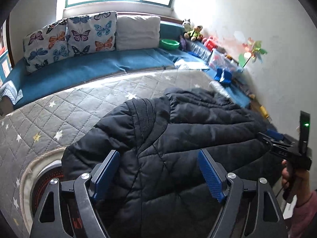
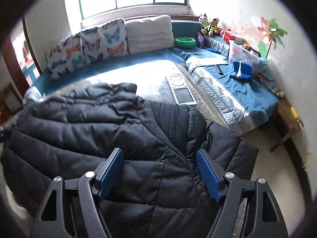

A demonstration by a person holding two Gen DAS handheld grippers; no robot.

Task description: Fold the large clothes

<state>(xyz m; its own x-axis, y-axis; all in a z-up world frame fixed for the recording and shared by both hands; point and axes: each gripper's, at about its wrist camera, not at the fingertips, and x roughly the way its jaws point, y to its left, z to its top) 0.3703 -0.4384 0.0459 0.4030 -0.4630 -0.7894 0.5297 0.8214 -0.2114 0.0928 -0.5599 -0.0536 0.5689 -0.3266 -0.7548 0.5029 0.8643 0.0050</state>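
A black quilted puffer jacket (image 1: 178, 138) lies spread on a grey star-quilted mattress (image 1: 59, 111). It also fills the near half of the right wrist view (image 2: 99, 134). My left gripper (image 1: 158, 156) is open, its blue pads just above the jacket's near left part, holding nothing. My right gripper (image 2: 159, 154) is open above the jacket's near right part, also empty. The right gripper's body shows at the right edge of the left wrist view (image 1: 285, 146), held by a hand.
A blue bench (image 1: 79, 69) with butterfly cushions (image 1: 69, 37) and a white pillow (image 1: 138, 31) runs under the window. A green bowl (image 2: 185, 42), plush toys (image 2: 210, 25), a toy box (image 2: 245, 55) and a white tablet-like device (image 2: 181, 91) lie beyond. Floor is at right.
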